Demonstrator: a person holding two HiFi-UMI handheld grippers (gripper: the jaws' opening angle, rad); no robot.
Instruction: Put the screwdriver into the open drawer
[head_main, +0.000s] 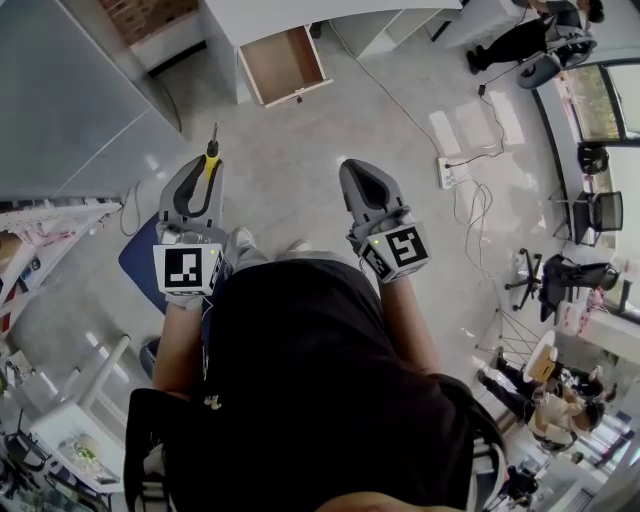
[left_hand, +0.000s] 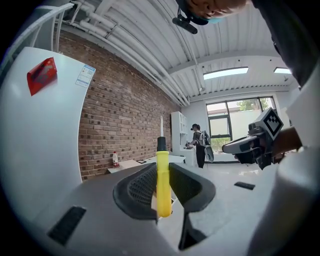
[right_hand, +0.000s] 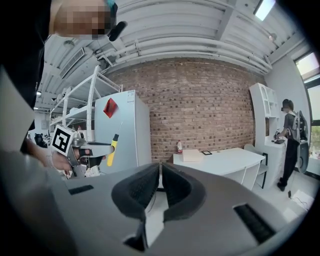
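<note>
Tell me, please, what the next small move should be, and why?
Probably carry the left hand-held gripper forward toward the open drawer: its jaws are shut on the screwdriver, and the drawer lies some way ahead, slightly to the right.

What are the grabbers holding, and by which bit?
The left gripper holds the screwdriver by its yellow handle, the metal tip poking out. The right gripper holds nothing; it is shut.

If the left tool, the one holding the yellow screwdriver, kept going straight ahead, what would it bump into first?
Probably the white desk, just left of its open drawer; the screwdriver in the left tool would touch first. Nothing nearer shows, though height is hard to judge.
</note>
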